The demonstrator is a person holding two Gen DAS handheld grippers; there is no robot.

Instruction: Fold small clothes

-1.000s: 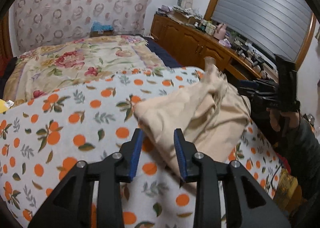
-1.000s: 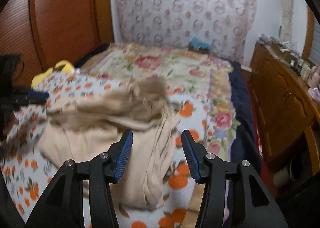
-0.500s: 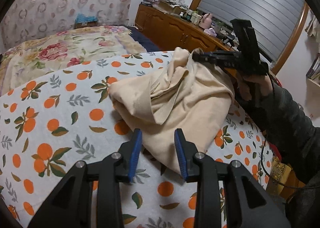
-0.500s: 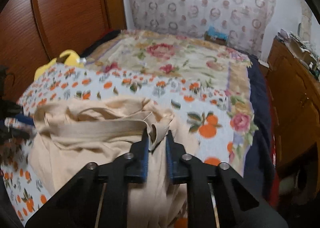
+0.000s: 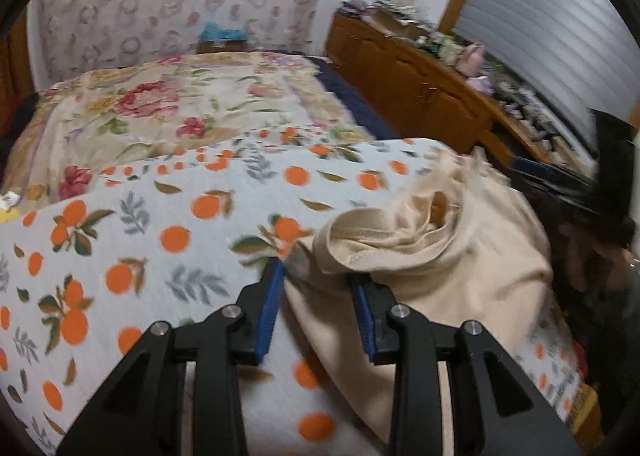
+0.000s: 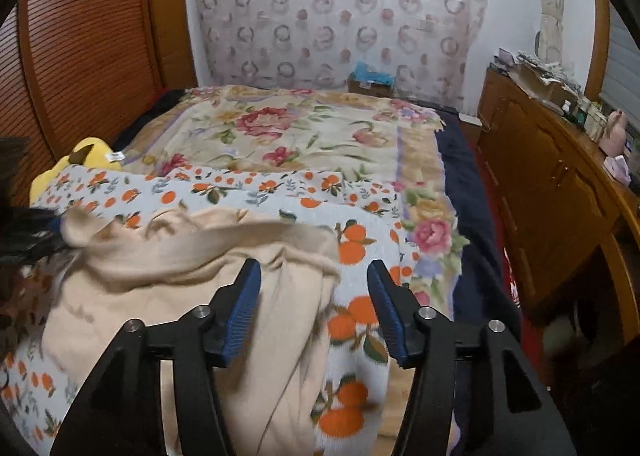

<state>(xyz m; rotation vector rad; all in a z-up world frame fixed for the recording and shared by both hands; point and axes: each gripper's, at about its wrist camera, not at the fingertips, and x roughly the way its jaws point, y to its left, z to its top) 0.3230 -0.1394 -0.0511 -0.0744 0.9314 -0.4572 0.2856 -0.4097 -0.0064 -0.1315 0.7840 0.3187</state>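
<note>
Right wrist view is showing us a wooden cabinet [image 6: 548,184] beside the bed [image 6: 304,128], a yellow plush [image 6: 86,156] at the far left, and nothing blocking the beige garment [image 6: 192,296] lying crumpled on the orange-print blanket [image 6: 360,240]. Our right tool [image 6: 314,280] is hovering over its edge, fingers apart; 0.5 s ago it was pinching that fabric. Our left tool [image 5: 316,284] is spreading open around the garment's [image 5: 432,264] near corner.

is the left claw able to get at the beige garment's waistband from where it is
Probably yes: the left claw is open, with the beige garment bunched between its tips and the waistband just ahead, nothing lying between.
</note>
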